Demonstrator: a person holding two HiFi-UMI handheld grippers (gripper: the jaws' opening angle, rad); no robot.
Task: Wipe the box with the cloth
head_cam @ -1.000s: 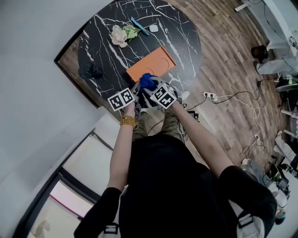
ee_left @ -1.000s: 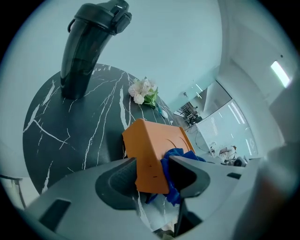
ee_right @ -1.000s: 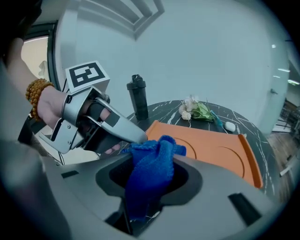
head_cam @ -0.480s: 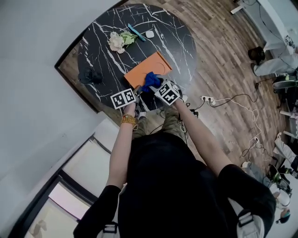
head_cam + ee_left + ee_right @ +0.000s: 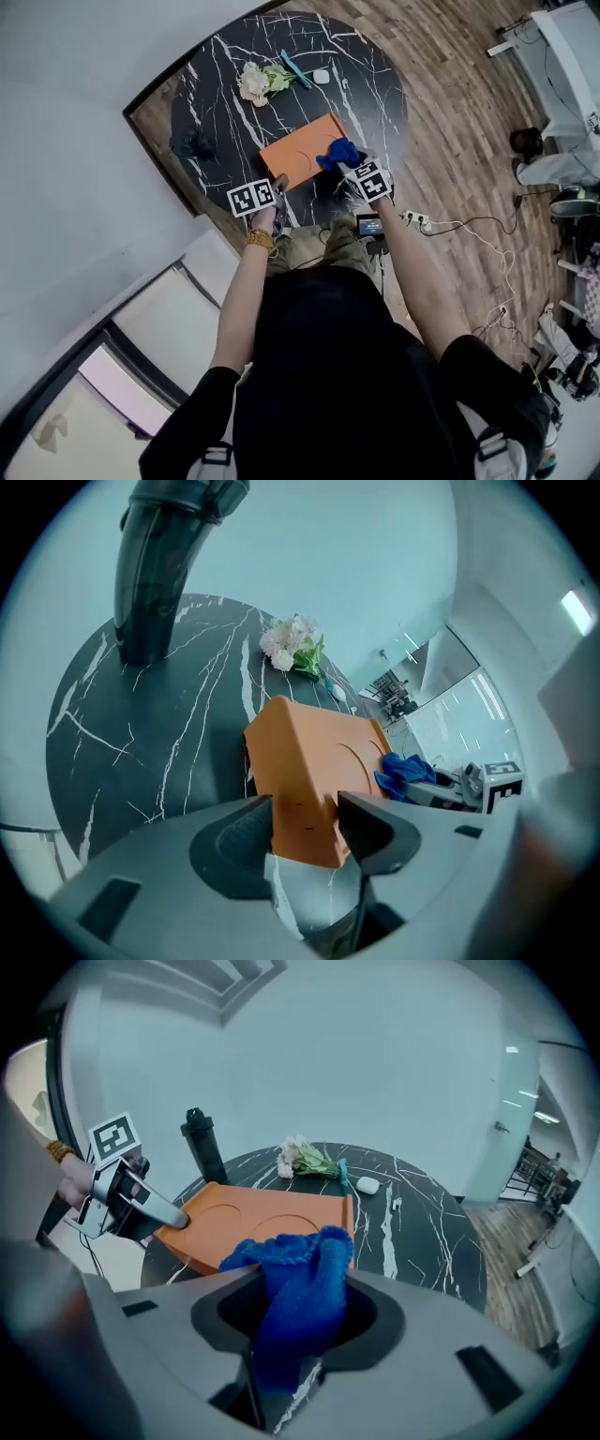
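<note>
At the far left of the black marbled worktop (image 5: 225, 103), a dark bottle (image 5: 194, 143) is standing upright, well apart from everything else. Just right of it, the left gripper (image 5: 305, 822) is clamping the near left corner of the orange box (image 5: 300, 150), with its jaws set wide and the corner filling the gap between them. It appears to be steadying the box for the wipe. The box is lying flat near the worktop's front edge, and its long axis is running from that held corner away toward the far right. Beyond it, flowers (image 5: 255, 82), a teal stick (image 5: 295, 67) and a small white case (image 5: 321, 76) are lying well clear of the wiping path.

Further right, the blue cloth (image 5: 300, 1279) is bunching up between the jaws of the right gripper (image 5: 302, 1312), which is pinching it firmly. The cloth is hanging over the box's right end, though I cannot tell whether it is pressing on the surface. From this gripper the box is stretching ahead and leftward, so a stroke would probably be running along the long axis toward the left gripper, the only obstacle on the lid.
</note>
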